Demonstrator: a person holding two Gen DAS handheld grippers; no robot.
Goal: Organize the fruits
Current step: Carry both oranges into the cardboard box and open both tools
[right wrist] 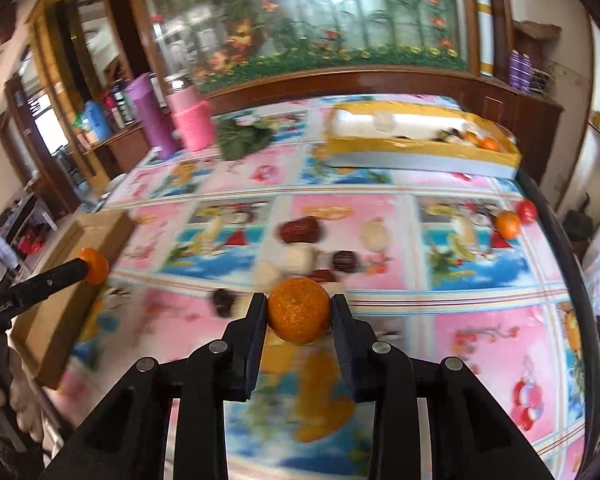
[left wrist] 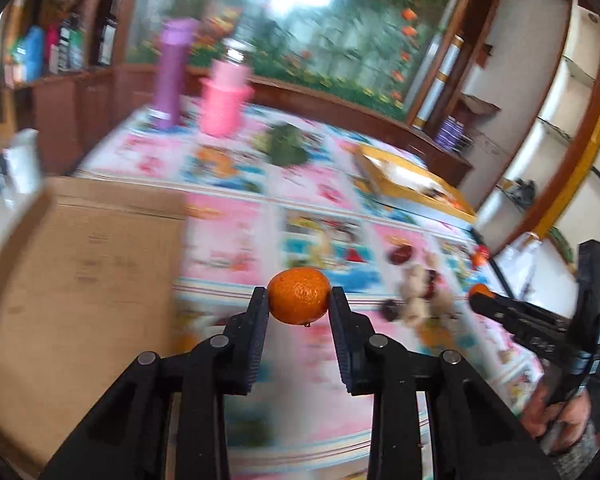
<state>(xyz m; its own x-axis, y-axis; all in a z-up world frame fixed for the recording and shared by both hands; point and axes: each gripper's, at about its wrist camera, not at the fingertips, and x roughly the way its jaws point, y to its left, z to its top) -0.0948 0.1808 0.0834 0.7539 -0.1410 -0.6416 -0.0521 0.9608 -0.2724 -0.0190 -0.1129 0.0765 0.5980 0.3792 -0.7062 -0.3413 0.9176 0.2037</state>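
My left gripper (left wrist: 299, 300) is shut on a mandarin orange (left wrist: 299, 296), held above the table's near edge beside a cardboard box (left wrist: 80, 280). It also shows at the left of the right wrist view (right wrist: 94, 266). My right gripper (right wrist: 299, 310) is shut on a second mandarin (right wrist: 299, 310), held above the cartoon-print tablecloth (right wrist: 480, 332). It also shows at the right of the left wrist view (left wrist: 480, 294). Loose dates (right wrist: 298, 229) and pale fruits (right wrist: 298, 260) lie mid-table. Another mandarin (right wrist: 507, 224) and a red fruit (right wrist: 527, 212) lie at the right edge.
A yellow tray (right wrist: 420, 148) holding fruit stands at the far right. A purple flask (right wrist: 154, 120), a pink container (right wrist: 192, 120) and leafy greens (right wrist: 240, 138) stand at the far left. A wooden-framed mirror (right wrist: 300, 20) backs the table.
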